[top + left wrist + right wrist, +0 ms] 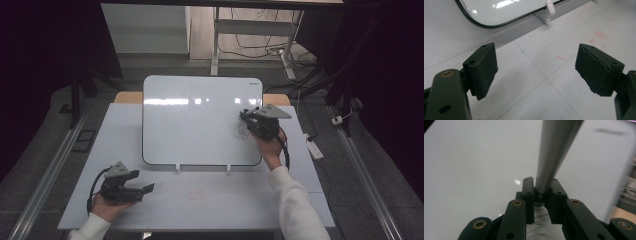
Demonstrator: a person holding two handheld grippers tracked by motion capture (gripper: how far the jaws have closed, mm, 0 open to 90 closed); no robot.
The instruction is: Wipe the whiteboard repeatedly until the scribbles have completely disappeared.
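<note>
Where your right hand reaches over the table (200, 200), the items stand as follows.

Whiteboard (200, 120): propped at a tilt on two small white feet (177, 168) near the table's middle, black-edged, glossy with ceiling reflections. A dark scribble (242, 131) sits on its right half, just beside your right tool.

Right gripper (250, 116): held against the right part of the board's face, grey three-cornered plate on top. In the right gripper view its jaws are clamped tight on a grey marker (554, 155), whose barrel runs up and away from the pads toward the white surface. The tip itself is out of sight, so whether it touches the board cannot be told.

Left gripper (145, 189): resting low at the table's front left corner, well apart from the board, cable trailing behind. In the left gripper view its jaws stand wide with bare tabletop between them; one board foot (548, 10) and the board's lower edge lie ahead.

Table surface: pale, with faint red marks (599, 37) near the front centre.
</note>
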